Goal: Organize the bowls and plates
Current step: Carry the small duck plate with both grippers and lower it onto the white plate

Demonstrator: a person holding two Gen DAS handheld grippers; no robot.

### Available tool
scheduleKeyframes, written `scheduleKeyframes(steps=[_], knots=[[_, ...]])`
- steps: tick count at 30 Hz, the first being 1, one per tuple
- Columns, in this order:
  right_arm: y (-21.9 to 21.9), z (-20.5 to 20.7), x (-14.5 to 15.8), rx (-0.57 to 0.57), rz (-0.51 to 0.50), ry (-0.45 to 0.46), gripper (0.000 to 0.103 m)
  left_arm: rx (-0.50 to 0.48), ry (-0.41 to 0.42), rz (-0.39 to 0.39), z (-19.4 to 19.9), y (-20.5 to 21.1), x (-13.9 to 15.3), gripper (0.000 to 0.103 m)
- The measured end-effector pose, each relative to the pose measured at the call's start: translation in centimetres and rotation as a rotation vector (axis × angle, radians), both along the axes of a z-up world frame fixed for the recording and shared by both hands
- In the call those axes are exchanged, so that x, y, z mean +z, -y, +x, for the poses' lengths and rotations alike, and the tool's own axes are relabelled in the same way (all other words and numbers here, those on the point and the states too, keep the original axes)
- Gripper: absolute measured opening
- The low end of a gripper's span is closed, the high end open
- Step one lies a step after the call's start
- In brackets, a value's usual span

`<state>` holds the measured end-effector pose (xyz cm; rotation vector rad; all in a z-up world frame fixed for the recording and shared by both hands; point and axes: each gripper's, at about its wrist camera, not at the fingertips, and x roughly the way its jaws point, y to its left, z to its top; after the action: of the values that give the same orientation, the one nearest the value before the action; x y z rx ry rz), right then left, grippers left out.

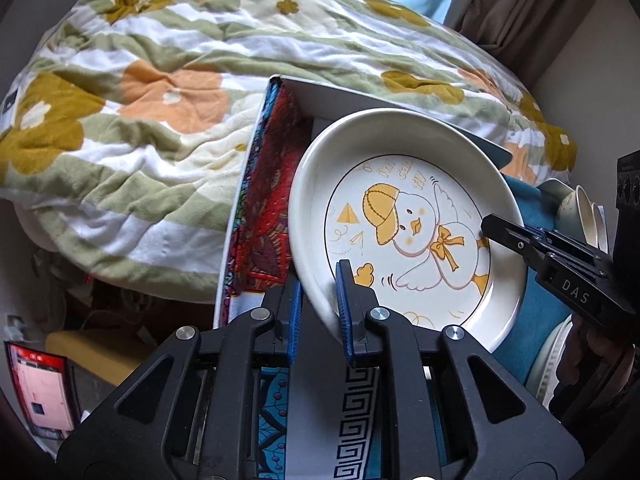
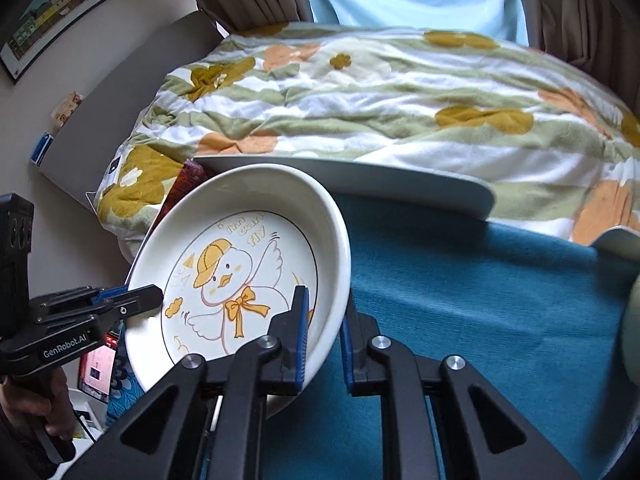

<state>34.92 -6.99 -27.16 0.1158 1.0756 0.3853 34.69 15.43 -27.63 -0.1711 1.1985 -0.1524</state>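
Both grippers are clamping the same duck plate [image 1: 404, 220] by opposite edges of its raised rim. The left gripper [image 1: 320, 312] is pinching the near-left rim, one blue pad inside the dish and one behind it. The right gripper [image 2: 324, 340] is doing the same on the opposite rim, with its inner pad [image 2: 301, 332] lying against the printed face. Both sets of jaws are nearly closed, with only the thickness of the rim between them.

The plate is sitting just ahead of each gripper's fingertips, tilted with its face toward both cameras, and appears to be hanging clear above the worktop's teal cloth [image 2: 480, 300]. Beyond the plate, a white tray [image 2: 360, 176] is standing along the bed's flowered quilt [image 1: 160, 100]. To the right of the right gripper in the left wrist view, a few bowls [image 1: 580, 208] are waiting.

The plate looks like glazed ceramic: stiff, fairly heavy for a rim pinch, slippery and breakable if dropped. Gripping at two opposite rim points seems the right choice, since the upturned lip is giving the pads something to bear on. Both hands would need to be moving together, because any twist between them could lever the rim out of a pad.
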Motion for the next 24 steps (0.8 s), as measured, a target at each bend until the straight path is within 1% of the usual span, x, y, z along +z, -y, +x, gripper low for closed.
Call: scheduleKeyframes(steps=[5, 11, 13, 19, 24], knots=[[2.3, -2.3, 2.8, -0.028, -0.004, 0.058, 0.013, -0.041, 0.054, 0.008, -1.1, 2.1, 2.6, 0.014], [6.4, -6.4, 6.2, -0.097, -0.010, 0.104, 0.013, -0.124, 0.123, 0.002, -3.7, 6.6, 6.3, 0.014], [8.2, -8.1, 7.2, -0.129, -0.012, 0.116, 0.013, -0.165, 0.141, 0.003, -4.9, 8.8, 7.5, 0.014], [13.4, -13.9, 9.1, -0.214, -0.016, 0.140, 0.013, -0.254, 0.173, 0.003, -9.0, 14.6, 9.5, 0.014], [17.1, -18.6, 9.7, -0.267, -0.025, 0.142, 0.013, -0.317, 0.174, 0.012, -13.0, 19.5, 9.9, 0.014]])
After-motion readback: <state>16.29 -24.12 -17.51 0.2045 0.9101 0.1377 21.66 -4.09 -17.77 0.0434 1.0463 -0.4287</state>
